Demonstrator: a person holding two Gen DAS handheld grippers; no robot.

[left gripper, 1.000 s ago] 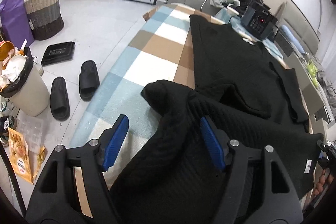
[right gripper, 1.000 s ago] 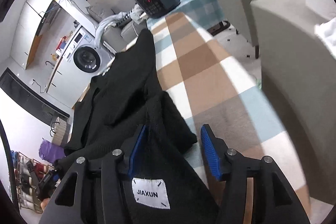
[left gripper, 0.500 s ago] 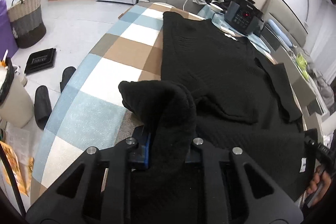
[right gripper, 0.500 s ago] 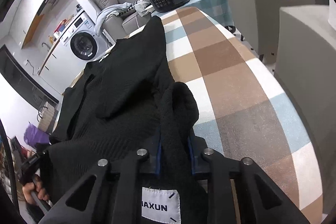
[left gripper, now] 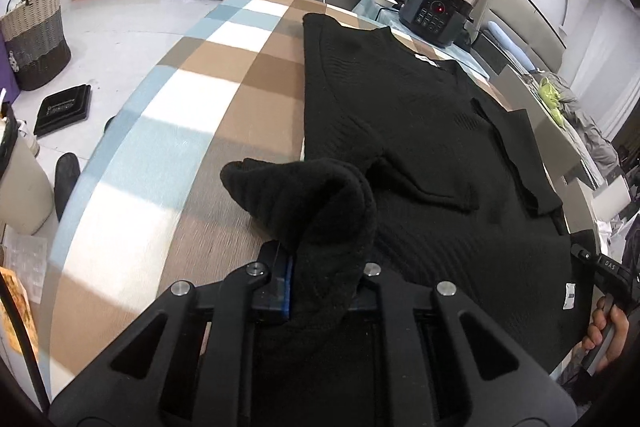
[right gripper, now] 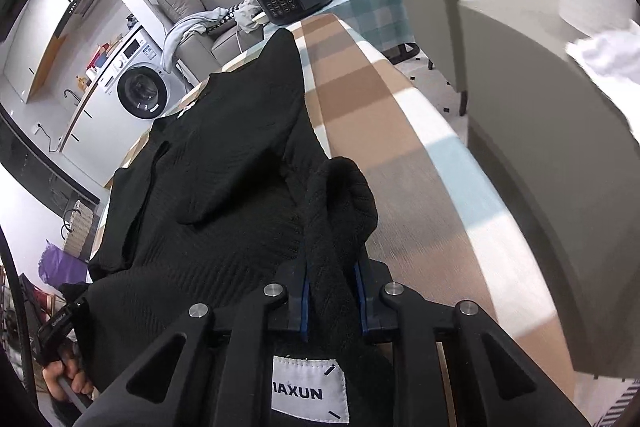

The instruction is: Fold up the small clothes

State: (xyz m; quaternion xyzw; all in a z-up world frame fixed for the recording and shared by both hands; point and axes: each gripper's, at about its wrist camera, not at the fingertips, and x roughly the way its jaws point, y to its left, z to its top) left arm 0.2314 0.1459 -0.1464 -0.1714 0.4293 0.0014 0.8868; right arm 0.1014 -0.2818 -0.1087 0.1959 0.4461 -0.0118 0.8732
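Just closed: left gripper [left gripper: 326,287] and right gripper [right gripper: 332,299], each now pinching a bunched near corner of the black sweater [left gripper: 420,155], wide open a second ago, so probably ready to lift the hem for a fold. Ribbed, thick, soft knit, spread flat along the checked blanket [left gripper: 192,99], sleeves crossed inward, white label [right gripper: 308,391] by the right jaws.

Both wrist views: close, downward, tabletop
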